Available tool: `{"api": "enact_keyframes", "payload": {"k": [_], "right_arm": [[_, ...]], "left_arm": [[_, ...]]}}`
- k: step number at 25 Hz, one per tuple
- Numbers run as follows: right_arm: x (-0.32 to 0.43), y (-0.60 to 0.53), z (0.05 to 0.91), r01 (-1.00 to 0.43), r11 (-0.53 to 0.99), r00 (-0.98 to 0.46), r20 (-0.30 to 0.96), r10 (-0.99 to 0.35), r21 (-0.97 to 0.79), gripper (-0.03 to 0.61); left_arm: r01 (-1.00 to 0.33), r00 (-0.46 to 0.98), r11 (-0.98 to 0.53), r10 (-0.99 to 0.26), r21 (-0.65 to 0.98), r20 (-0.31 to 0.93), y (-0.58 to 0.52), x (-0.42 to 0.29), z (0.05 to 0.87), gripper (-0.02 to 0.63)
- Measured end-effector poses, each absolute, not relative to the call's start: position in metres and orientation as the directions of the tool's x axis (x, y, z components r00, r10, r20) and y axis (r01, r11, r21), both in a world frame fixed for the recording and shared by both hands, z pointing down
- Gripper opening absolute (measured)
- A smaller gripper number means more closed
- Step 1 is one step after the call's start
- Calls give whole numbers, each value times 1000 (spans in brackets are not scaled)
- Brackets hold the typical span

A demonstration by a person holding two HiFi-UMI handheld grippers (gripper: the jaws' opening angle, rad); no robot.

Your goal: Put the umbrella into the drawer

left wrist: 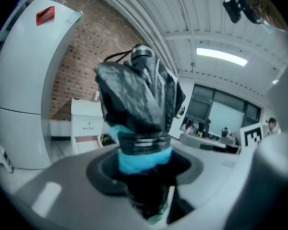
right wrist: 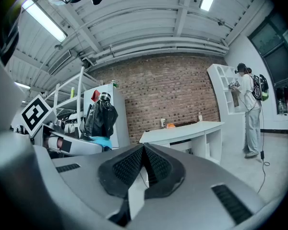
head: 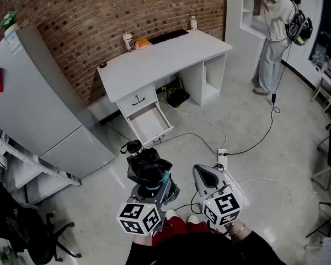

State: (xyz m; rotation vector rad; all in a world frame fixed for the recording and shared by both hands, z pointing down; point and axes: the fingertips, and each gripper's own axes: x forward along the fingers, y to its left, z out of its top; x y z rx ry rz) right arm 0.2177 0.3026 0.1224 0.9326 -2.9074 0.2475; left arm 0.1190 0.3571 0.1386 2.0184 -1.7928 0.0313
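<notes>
At lower centre: my left tongs clamp the folded umbrella | my right tongs pinched together | drawer open, upper centre.

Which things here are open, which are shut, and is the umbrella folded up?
left gripper: shut on the umbrella
umbrella: folded up
right gripper: shut, nothing in it
lower drawer: pulled open, looks empty
upper drawer: shut
fridge: doors shut
</notes>
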Motion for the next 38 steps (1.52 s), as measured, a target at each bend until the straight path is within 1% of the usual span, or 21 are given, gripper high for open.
{"api": "enact_keyframes", "payload": {"k": [7, 11, 14, 17, 27, 33, 38], "right_arm": [[220, 309, 113, -572, 811, -820, 85, -566, -123, 2], [219, 313, 112, -536, 833, -844, 73, -531, -138, 2], [222, 312, 116, -508, 845, -861, 79, -502, -169, 2], [227, 309, 121, -517, 836, -856, 91, -509, -184, 2], [225, 284, 137, -542, 810, -840, 152, -520, -225, 2], [207, 256, 149, -563, 792, -826, 179, -534, -237, 2], [173, 224, 155, -580, 778, -814, 195, -546, -241, 2]], "left_arm": [[-955, 153, -66, -945, 289, 290, 364, 121, 131, 218], [-960, 141, -63, -951, 273, 276, 364, 123, 125, 218], [-965, 126, -54, -954, 256, 273, 363, 123, 122, 218], [-968, 104, -34, -956, 248, 275, 367, 118, 121, 218], [-971, 34, 32, -962, 238, 271, 353, 80, 114, 218], [-969, 32, 39, -959, 243, 281, 322, 51, 125, 218], [-966, 55, 25, -953, 258, 299, 286, 15, 137, 218]]}}
